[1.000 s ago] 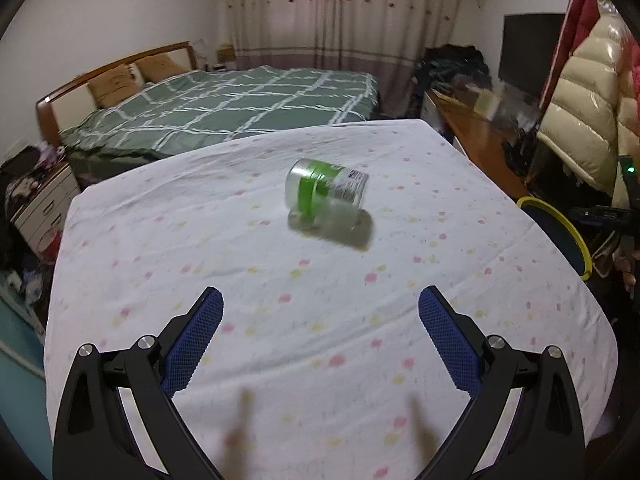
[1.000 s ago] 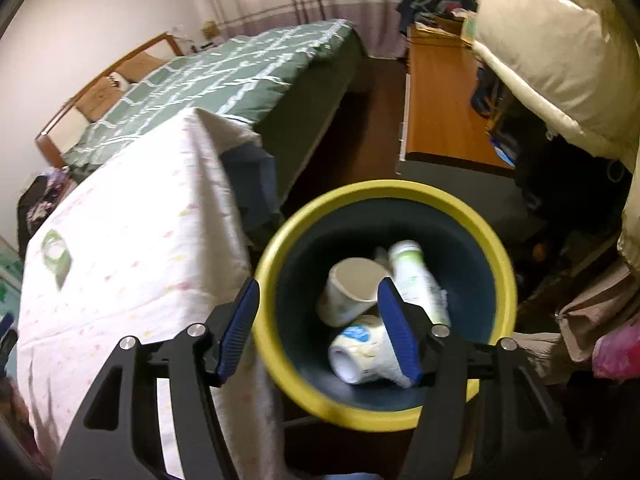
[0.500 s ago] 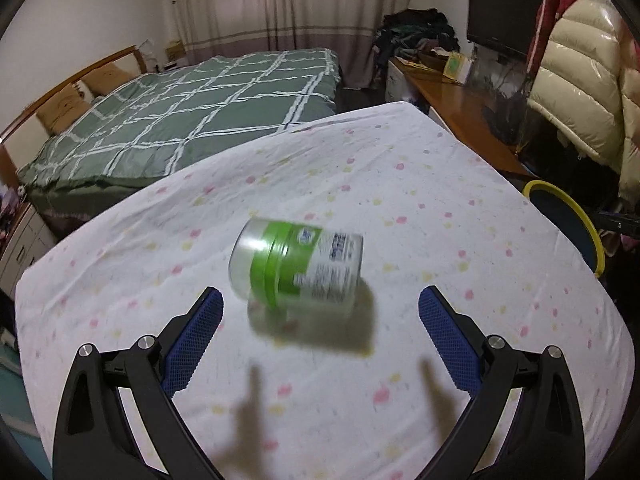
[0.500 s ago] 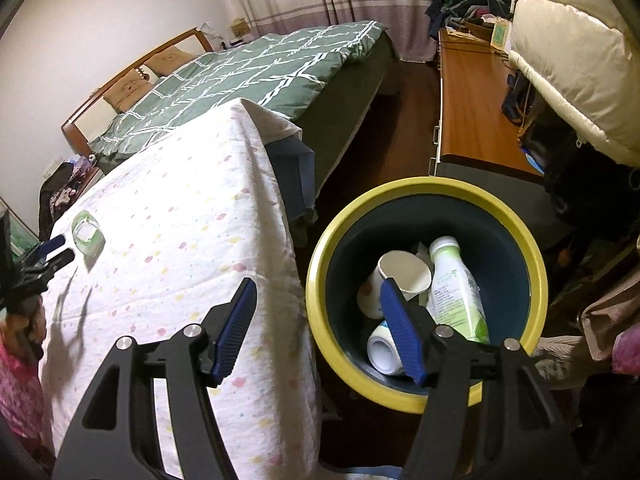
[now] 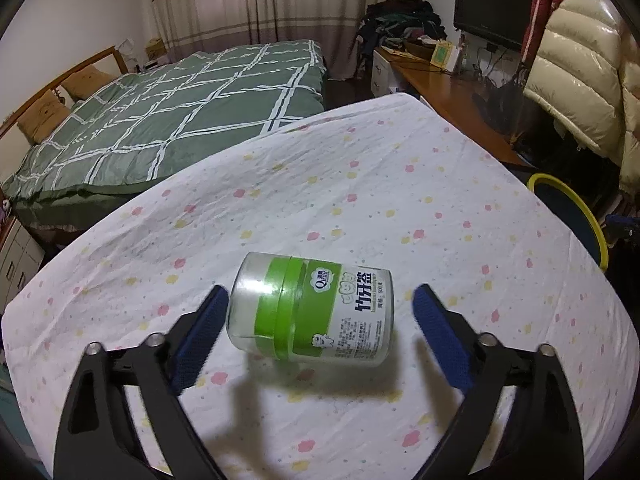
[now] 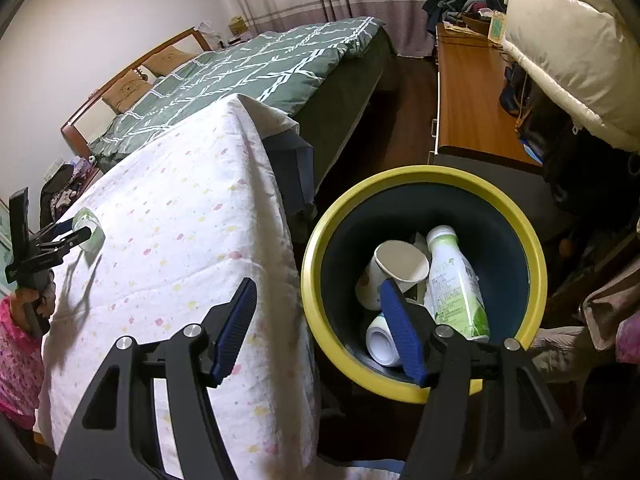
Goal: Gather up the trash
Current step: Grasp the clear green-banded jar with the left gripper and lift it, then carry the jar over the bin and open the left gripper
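green bed [image 5: 168,120], wooden desk [image 6: 472,92]

Cloth-covered table [image 5: 400,184] (flower-dotted) with a toppled jar [image 5: 312,314].

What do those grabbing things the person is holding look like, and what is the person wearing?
Each tool is a matte black frame with triangular cut-outs and silver bolt heads, ending in two fingers faced with ribbed blue pads. The left tool and the right tool look alike. No cables show. In the right wrist view, the hand carrying the left tool comes out of a pink patterned sleeve.
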Available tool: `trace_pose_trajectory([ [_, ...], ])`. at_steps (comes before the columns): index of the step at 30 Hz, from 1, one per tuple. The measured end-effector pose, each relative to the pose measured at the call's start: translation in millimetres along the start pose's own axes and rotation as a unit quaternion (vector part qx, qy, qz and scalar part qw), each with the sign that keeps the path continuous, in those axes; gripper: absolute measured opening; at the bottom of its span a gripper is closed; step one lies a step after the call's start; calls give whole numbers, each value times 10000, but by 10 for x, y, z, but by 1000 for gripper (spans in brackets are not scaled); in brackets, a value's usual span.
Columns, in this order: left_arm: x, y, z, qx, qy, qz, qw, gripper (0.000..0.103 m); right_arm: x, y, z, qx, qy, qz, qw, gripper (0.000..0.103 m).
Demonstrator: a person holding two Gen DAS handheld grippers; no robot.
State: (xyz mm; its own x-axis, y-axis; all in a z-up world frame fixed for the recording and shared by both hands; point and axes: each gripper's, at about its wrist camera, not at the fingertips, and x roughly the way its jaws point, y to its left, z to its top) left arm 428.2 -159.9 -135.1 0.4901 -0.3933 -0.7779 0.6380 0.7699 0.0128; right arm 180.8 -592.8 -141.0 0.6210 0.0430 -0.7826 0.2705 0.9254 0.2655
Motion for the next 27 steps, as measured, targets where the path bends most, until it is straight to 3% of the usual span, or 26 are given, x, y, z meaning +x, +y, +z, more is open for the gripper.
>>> trace_pose_trajectory([
  [4, 1, -8, -11, 28, 31, 76, 10000, 72, -21, -3, -27, 23, -15, 17, 10000, 61],
  [12, -265, -224, -100, 3, 41, 166, 9999, 72, -231, -36, -162, 73, -197, 123, 9997, 61],
  [18, -607, -855, -60, 402, -56, -40, 9992, 72, -511, -138, -358, 112, -408, 9, 9991, 61],
  [27, -785, -2229, 295, 1146, -211, -870, 9894, 72, -931, -461, -744, 331, -680, -426, 9962, 61],
])
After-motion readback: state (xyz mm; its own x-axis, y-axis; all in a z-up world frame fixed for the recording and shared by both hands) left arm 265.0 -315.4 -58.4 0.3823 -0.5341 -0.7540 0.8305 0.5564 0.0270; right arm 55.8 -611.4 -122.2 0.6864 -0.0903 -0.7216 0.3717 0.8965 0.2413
